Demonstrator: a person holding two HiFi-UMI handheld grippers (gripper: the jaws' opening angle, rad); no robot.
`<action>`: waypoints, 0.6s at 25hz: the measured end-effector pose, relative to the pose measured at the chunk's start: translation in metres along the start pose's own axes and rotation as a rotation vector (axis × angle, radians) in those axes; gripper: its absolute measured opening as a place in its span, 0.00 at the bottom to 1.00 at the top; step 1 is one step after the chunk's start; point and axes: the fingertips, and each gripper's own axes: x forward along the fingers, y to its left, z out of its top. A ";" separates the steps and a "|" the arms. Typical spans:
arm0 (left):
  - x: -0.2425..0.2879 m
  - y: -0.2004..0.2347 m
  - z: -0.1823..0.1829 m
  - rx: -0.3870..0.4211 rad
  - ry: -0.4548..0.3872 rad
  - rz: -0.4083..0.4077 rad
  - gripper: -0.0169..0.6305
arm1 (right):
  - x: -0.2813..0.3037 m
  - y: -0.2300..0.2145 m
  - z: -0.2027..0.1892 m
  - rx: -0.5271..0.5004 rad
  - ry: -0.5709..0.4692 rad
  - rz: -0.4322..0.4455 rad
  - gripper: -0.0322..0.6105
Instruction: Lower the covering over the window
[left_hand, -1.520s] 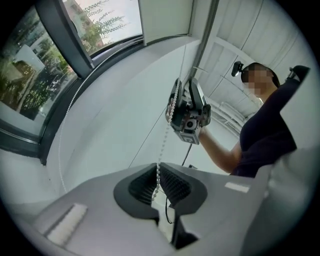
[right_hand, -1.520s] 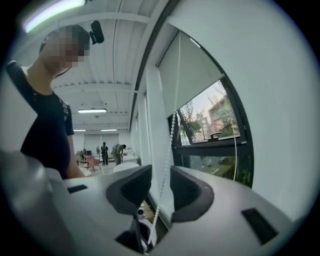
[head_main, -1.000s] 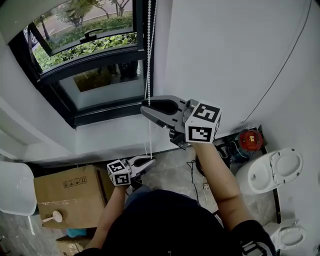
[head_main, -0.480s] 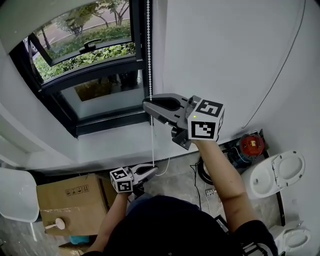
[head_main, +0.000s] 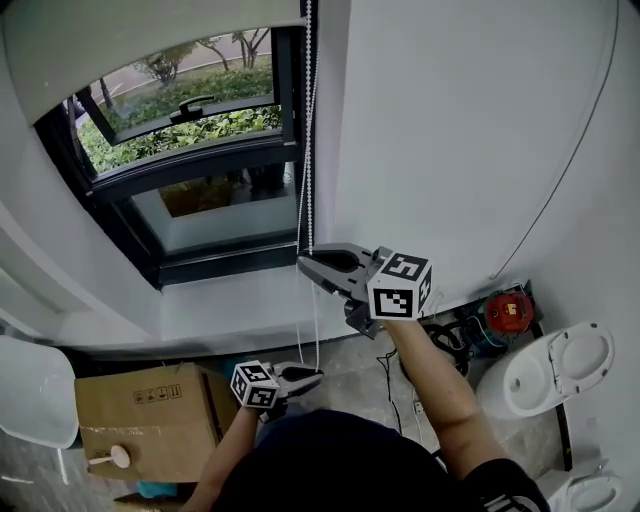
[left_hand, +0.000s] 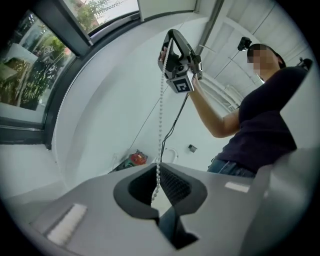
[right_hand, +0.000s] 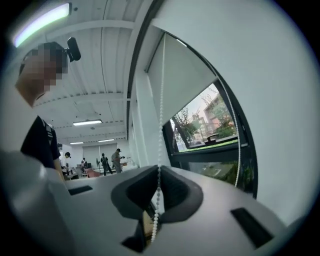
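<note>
**A:** Where's the bead chain (head_main: 308, 130) sitting relative to your claws?

**B:** Closest to me, down low, my left claw (head_main: 312, 377) is clamped on it, with the strand right between the jaws. Higher up, my right claw (head_main: 306, 262) has just been closing on the same strand and pinches it too. Past that, the blind (head_main: 150, 30) covers only the top of the window (head_main: 200, 160).

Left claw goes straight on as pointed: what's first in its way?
Likely the white wall beside the window. Only the bead chain gripped in the left claw lies in between. Depth is hard to judge.
</note>
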 end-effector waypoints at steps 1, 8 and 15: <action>-0.001 0.002 0.000 -0.008 -0.004 0.005 0.07 | 0.001 0.000 -0.003 0.007 0.000 0.002 0.08; -0.020 0.022 0.013 -0.052 -0.089 0.085 0.07 | 0.004 -0.004 -0.056 0.036 0.082 -0.020 0.08; -0.031 0.028 0.006 -0.084 -0.114 0.120 0.07 | 0.006 -0.002 -0.087 0.073 0.115 -0.017 0.08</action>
